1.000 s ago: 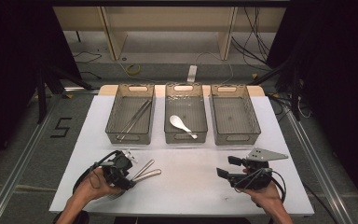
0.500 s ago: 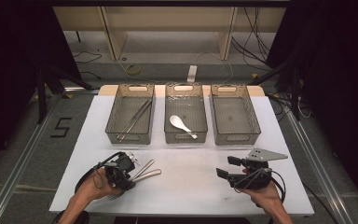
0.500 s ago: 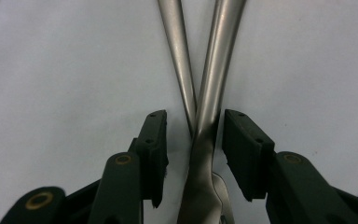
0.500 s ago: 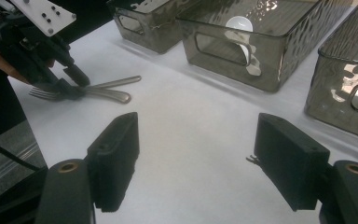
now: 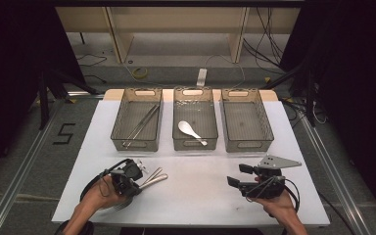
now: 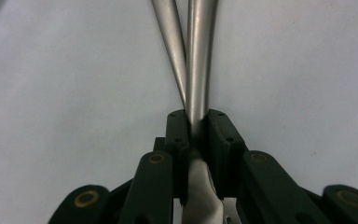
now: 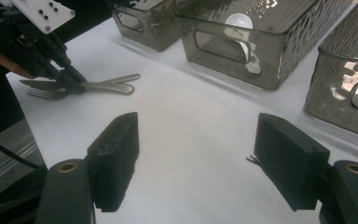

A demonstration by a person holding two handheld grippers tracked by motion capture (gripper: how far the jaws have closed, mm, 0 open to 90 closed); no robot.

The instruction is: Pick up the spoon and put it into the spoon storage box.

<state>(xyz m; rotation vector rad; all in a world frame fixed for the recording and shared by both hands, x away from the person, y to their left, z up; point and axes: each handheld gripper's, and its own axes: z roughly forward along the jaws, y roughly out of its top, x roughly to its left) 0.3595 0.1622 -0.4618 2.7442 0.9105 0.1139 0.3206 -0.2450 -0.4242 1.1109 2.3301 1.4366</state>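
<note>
Left gripper view, steel handle (image 6: 199,70) pinched between left tongs (image 6: 196,135), just closing

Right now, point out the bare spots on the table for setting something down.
The widest free patch is the white table between the left gripper and the right gripper, in front of the three bins. The right bin is empty. It is crowded at front left, where the left gripper's jaws have just been closing on a utensil handle amid cutlery.
</note>
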